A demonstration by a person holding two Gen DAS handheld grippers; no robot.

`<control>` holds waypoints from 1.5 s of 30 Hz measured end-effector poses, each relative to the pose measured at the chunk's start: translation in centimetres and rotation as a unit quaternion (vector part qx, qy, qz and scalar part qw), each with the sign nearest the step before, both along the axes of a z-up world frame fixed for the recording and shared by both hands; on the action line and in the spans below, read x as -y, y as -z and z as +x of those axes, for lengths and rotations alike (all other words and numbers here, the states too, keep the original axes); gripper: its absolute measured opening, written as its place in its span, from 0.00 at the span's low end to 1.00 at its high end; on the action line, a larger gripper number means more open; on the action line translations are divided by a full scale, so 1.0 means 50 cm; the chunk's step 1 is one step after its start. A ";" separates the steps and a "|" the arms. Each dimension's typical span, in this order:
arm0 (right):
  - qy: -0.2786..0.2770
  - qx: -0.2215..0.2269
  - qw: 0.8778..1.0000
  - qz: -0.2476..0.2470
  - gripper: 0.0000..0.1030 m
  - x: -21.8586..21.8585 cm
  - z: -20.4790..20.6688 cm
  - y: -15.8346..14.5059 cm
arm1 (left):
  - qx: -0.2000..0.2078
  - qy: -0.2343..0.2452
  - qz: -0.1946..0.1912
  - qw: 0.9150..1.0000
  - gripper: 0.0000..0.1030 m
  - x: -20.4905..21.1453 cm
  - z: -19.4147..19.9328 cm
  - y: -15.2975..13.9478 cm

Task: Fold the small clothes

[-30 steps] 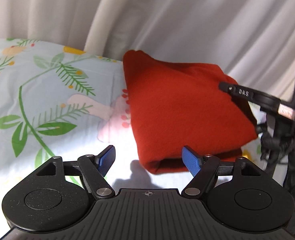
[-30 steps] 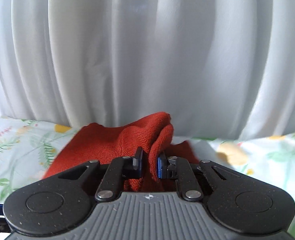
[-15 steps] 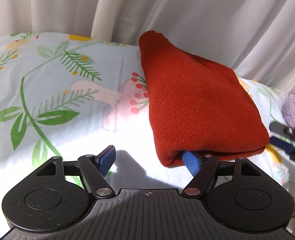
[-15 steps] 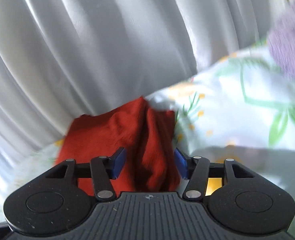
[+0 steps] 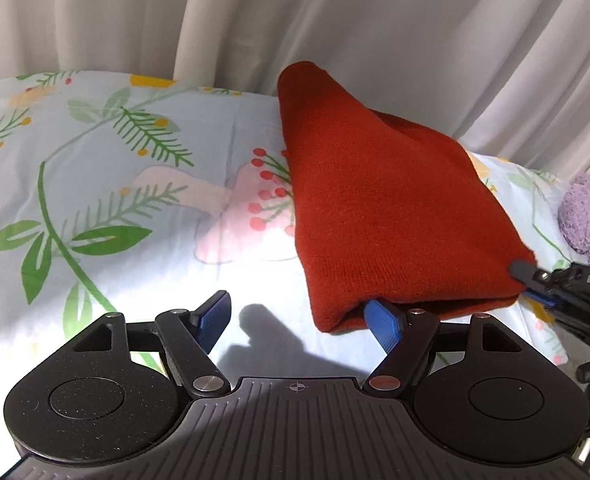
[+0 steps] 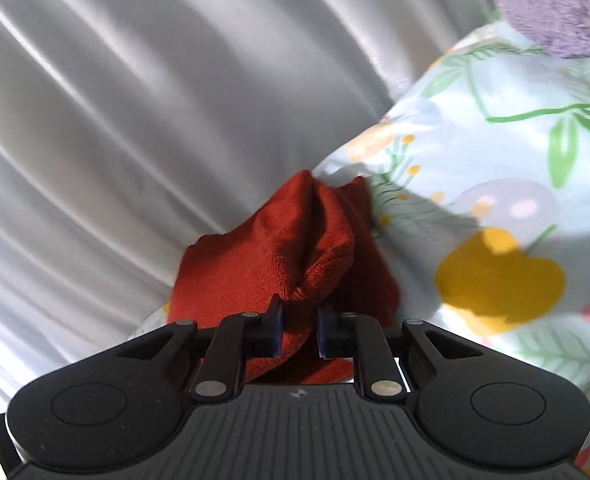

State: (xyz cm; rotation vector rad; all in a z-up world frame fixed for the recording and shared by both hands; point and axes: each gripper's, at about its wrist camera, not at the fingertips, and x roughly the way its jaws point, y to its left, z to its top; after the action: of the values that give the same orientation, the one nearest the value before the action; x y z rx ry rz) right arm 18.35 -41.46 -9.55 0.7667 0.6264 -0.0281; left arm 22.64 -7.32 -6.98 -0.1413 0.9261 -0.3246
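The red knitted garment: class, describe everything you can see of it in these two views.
The red knitted garment is a rust-red, fine-ribbed knit, folded into a thick wedge that narrows toward the white curtain. It lies on the floral sheet. The left gripper is open, one blue finger tucked under the near fold. The right gripper is closing on a bunched corner, cloth between its pads.

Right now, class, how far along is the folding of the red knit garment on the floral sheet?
Done: the red knit garment already lies doubled over on the floral sheet. In hand: the right gripper is closing on a bunched edge, cloth between its fingers; the left gripper is open, one finger tucked under the near fold. Left: probably a further fold, and the purple fuzzy item lies untouched.
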 end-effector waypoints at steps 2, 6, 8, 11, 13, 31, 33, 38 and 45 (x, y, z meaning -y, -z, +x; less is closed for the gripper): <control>-0.009 -0.031 0.999 -0.031 0.14 -0.009 0.013 0.020 | -0.004 0.011 -0.006 1.000 0.76 -0.012 -0.003 -0.007; -0.042 -0.036 0.997 -0.054 0.17 -0.002 0.021 0.007 | -0.007 0.007 -0.045 0.999 0.76 -0.061 0.009 -0.021; -0.063 -0.043 0.996 -0.047 0.20 0.013 0.026 0.002 | -0.010 -0.016 -0.073 0.997 0.77 -0.090 0.029 -0.027; -0.051 -0.047 0.996 -0.056 0.34 0.043 0.023 -0.017 | -0.015 -0.039 -0.109 0.993 0.77 -0.111 0.065 -0.037; -0.020 -0.036 0.997 -0.057 0.38 0.065 0.024 -0.032 | -0.019 -0.038 -0.135 0.990 0.79 -0.106 0.093 -0.039; -0.123 -0.047 0.980 0.150 0.52 0.129 0.226 0.065 | -0.108 0.009 -0.231 0.967 0.76 0.007 0.276 0.053; -0.123 -0.052 0.977 0.164 0.43 0.129 0.230 0.075 | -0.109 0.010 -0.232 0.967 0.74 0.012 0.280 0.055; -0.119 -0.050 0.977 0.167 0.31 0.121 0.232 0.082 | -0.114 0.004 -0.233 0.966 0.60 0.008 0.285 0.058; -0.113 -0.021 0.987 0.110 0.24 0.083 0.225 0.029 | -0.106 -0.008 -0.229 0.968 0.45 0.006 0.271 0.026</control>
State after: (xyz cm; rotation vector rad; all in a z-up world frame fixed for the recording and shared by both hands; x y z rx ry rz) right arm 29.61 -45.61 -10.99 0.9048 0.7629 0.2371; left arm 36.19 -7.64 -8.29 -0.6184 1.0485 -0.5139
